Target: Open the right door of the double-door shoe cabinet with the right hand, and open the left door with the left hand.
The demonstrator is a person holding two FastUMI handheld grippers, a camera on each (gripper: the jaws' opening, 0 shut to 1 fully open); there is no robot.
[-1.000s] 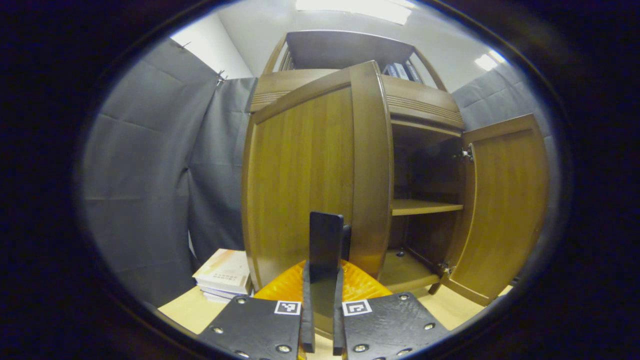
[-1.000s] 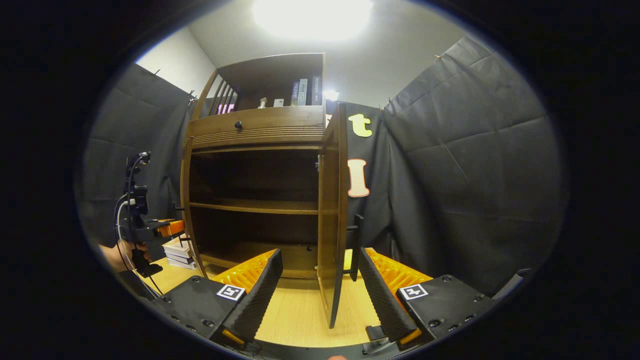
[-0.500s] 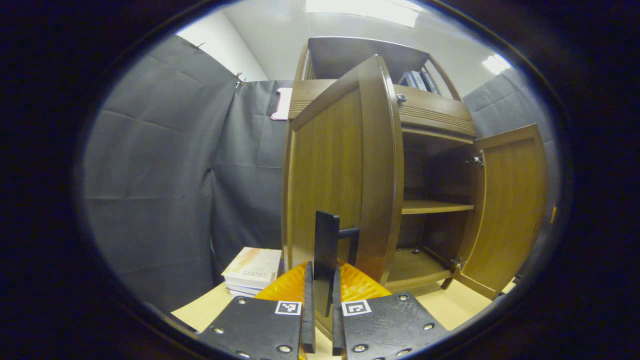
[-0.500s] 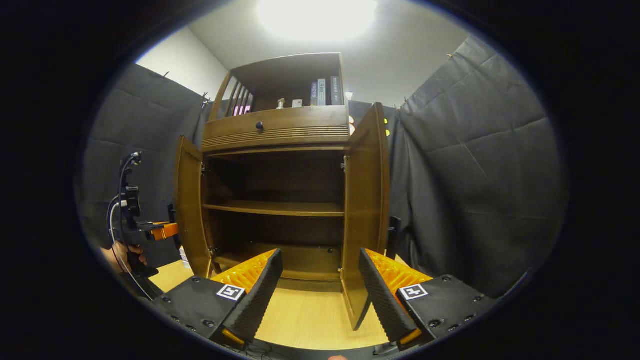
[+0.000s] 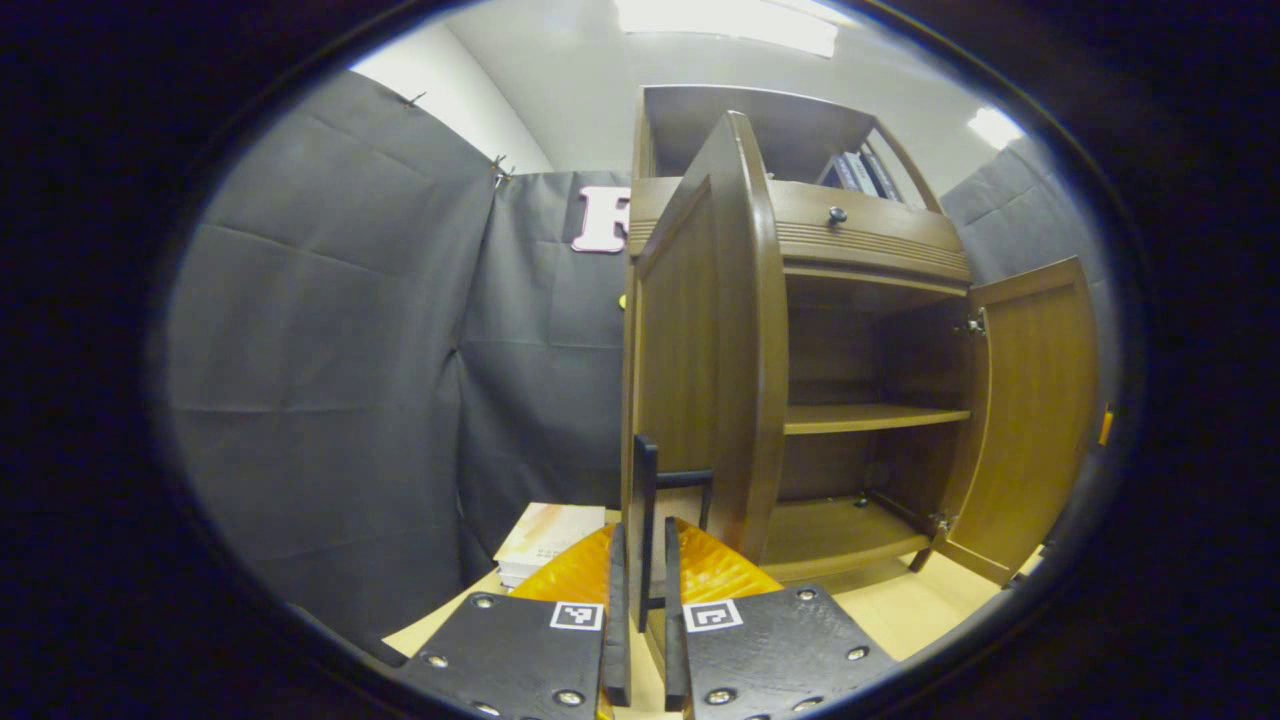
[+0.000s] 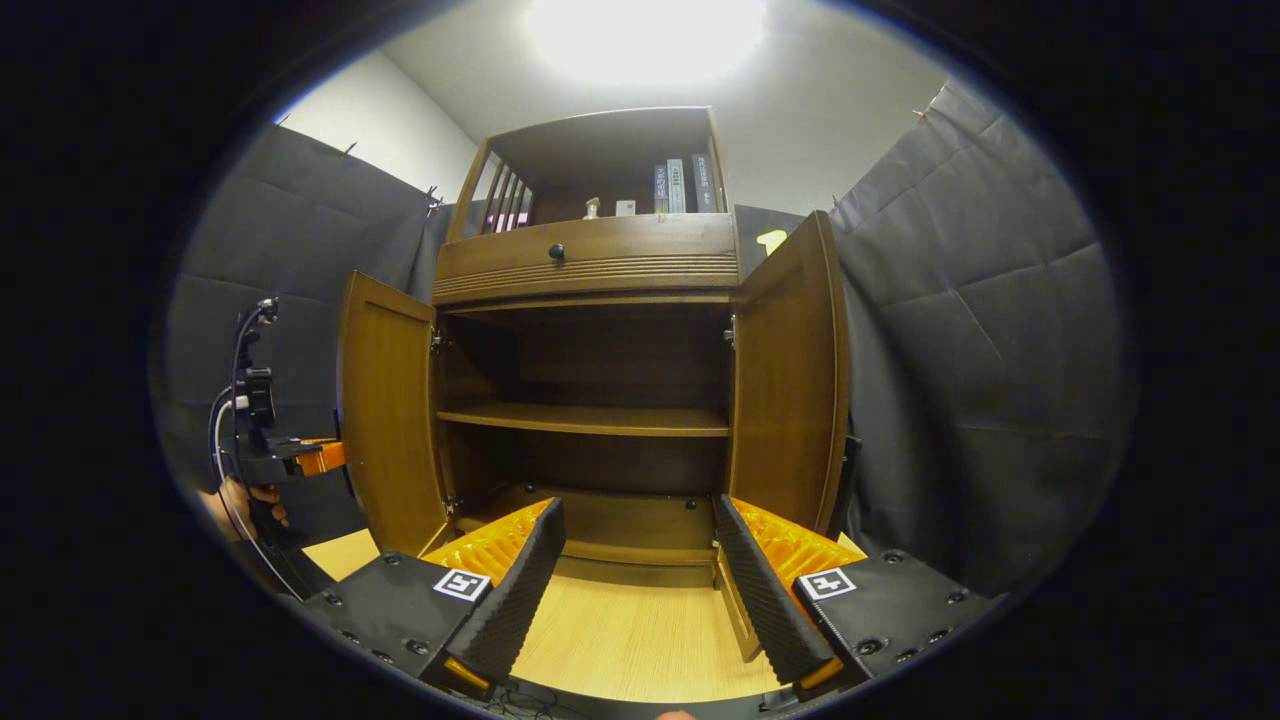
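Between the two fingers of the left hand-held gripper [image 5: 640, 640] sits the left door's black handle [image 5: 645, 520], both pads clamped on it, with the left door [image 5: 700, 340] edge-on just ahead. Beyond it to the right, the shoe cabinet [image 6: 590, 270] stands open, one shelf [image 6: 585, 420] across its middle. Over on the right hand-held gripper [image 6: 632, 585], fingers spread wide apart, holding nothing, with the right door [image 6: 790, 370] swung open just ahead and right.
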